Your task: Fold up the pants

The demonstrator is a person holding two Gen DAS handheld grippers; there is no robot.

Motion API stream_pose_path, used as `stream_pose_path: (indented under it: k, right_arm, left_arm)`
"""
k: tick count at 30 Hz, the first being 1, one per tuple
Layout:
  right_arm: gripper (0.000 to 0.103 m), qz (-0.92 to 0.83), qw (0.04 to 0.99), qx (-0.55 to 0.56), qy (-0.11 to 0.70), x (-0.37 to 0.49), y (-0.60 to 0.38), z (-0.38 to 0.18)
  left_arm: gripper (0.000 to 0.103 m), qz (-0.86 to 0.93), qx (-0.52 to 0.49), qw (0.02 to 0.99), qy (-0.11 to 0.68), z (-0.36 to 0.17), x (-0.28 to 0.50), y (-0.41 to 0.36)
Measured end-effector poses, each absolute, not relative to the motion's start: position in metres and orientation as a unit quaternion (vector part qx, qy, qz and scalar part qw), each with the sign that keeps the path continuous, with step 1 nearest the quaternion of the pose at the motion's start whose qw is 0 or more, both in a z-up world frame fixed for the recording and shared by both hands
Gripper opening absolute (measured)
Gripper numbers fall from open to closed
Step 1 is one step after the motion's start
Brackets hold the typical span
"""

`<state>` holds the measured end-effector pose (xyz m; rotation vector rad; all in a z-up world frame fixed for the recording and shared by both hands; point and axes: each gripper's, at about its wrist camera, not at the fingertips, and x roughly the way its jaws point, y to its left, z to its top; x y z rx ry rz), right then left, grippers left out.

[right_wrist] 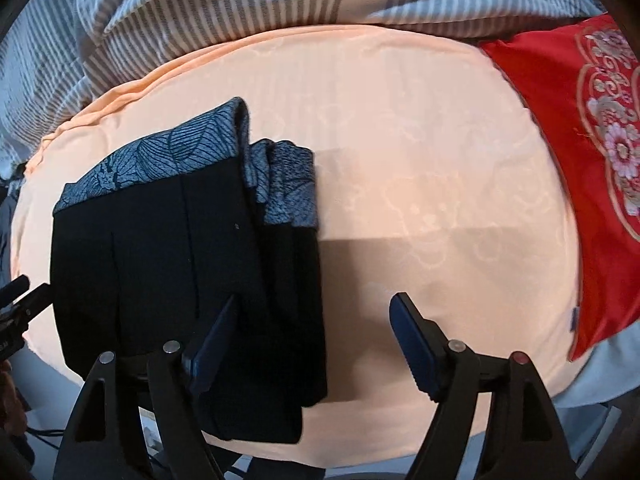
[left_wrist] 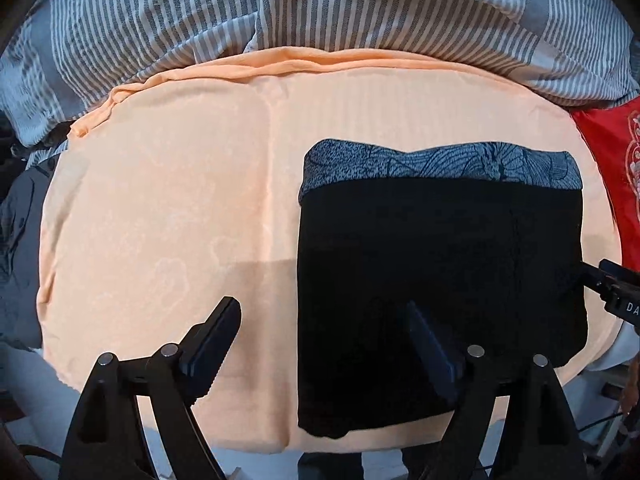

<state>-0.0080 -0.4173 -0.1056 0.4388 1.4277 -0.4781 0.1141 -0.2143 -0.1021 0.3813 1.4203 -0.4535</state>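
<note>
Your black pants [left_wrist: 440, 264] lie folded into a neat block on the peach sheet [left_wrist: 168, 208] of the bed. A grey-blue band with a leaf pattern [left_wrist: 440, 166] shows along the far end of the block. In the left view the pants sit on the right side of the sheet, near its front edge. In the right view the pants [right_wrist: 160, 264] sit on the left side, and you can see the layers stacked at the side, with the patterned band [right_wrist: 280, 184] peeking out there too.

Your left tongs [left_wrist: 324, 320] are wide. One finger [left_wrist: 216, 332] hangs over bare sheet and the other hangs over the black cloth. Nothing is held between them.

Your right tongs [right_wrist: 316, 316] are wide too. One finger [right_wrist: 212, 340] hangs over the pants and the other finger [right_wrist: 416, 340] hangs over bare sheet. They hold nothing.

A striped grey and white blanket [left_wrist: 280, 12] is bunched up behind the sheet. A red pillow with flower stitching [right_wrist: 576, 168] lies at the right end of the bed, well apart from the pants.
</note>
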Motion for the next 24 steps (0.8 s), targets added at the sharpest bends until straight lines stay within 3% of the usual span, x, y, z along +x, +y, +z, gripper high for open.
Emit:
stream_pose_path:
  k: [6,12,14,24]
  right_arm:
    - [0.081,-0.226,0.703,0.2,0.644,-0.019,-0.407,-0.087]
    - [0.089,-0.225,0.703,0.226,0.636,-0.034,-0.388,-0.064]
    - [0.095,-0.222,0.703,0.24,0.632,-0.036,-0.381,-0.059]
    - [0.103,-0.214,0.707,0.243,0.629,-0.042,-0.345,-0.03]
  left_arm:
    - [0.085,-0.205,0.188,0.706,0.652,-0.094,0.105,-0.214]
    - [0.086,-0.221,0.191,0.699,0.652,-0.082,0.091,-0.212]
    - [0.103,-0.224,0.191,0.7,0.651,-0.077,0.085,-0.21]
    - [0.103,-0.229,0.201,0.706,0.639,-0.048,0.065,-0.194]
